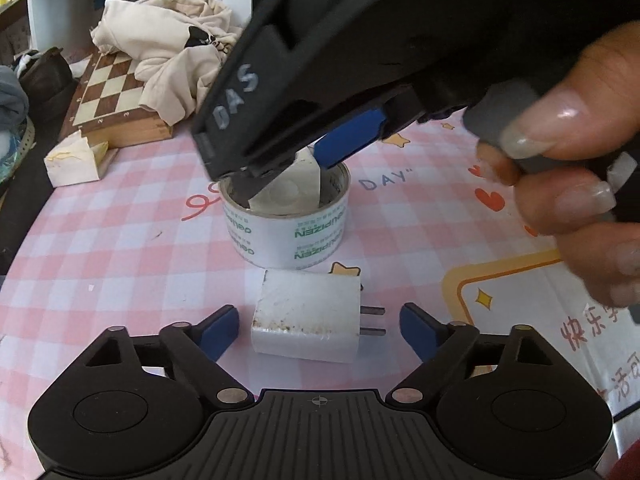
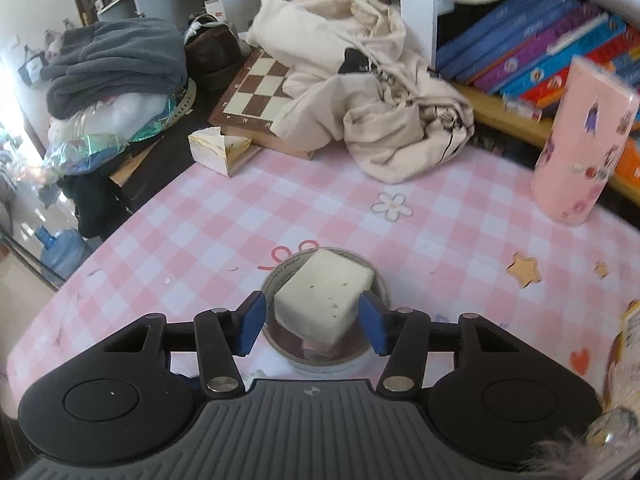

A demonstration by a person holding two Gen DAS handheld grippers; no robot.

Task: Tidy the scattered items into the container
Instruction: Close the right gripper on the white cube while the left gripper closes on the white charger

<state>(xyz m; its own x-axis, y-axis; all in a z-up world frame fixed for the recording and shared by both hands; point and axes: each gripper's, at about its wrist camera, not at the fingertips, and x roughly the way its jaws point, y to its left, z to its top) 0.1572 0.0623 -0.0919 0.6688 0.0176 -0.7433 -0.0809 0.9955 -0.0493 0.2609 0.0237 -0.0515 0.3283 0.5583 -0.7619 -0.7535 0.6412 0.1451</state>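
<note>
A round white container (image 1: pixel 288 232) with green print stands on the pink checked tablecloth. A second white block (image 2: pixel 324 300) leans tilted in its mouth (image 2: pixel 280 276). My right gripper (image 2: pixel 314 320) straddles this block from above; its left pad (image 2: pixel 254 320) stands a little off the block and its right pad (image 2: pixel 372 320) is at the block's edge. From the left wrist view one blue finger (image 1: pixel 352 136) of that gripper hangs over the container. Nearer, a white charger plug (image 1: pixel 306 320) lies flat, prongs pointing right. My left gripper (image 1: pixel 320 334) is open around it, both pads apart from it.
A chessboard (image 2: pixel 260 84) with a cream garment (image 2: pixel 372 92) heaped on it lies at the back, beside a small white box (image 2: pixel 216 148). A pink tumbler (image 2: pixel 580 140) and a row of books (image 2: pixel 540 44) stand at the right. A hand (image 1: pixel 580 152) holds the right gripper.
</note>
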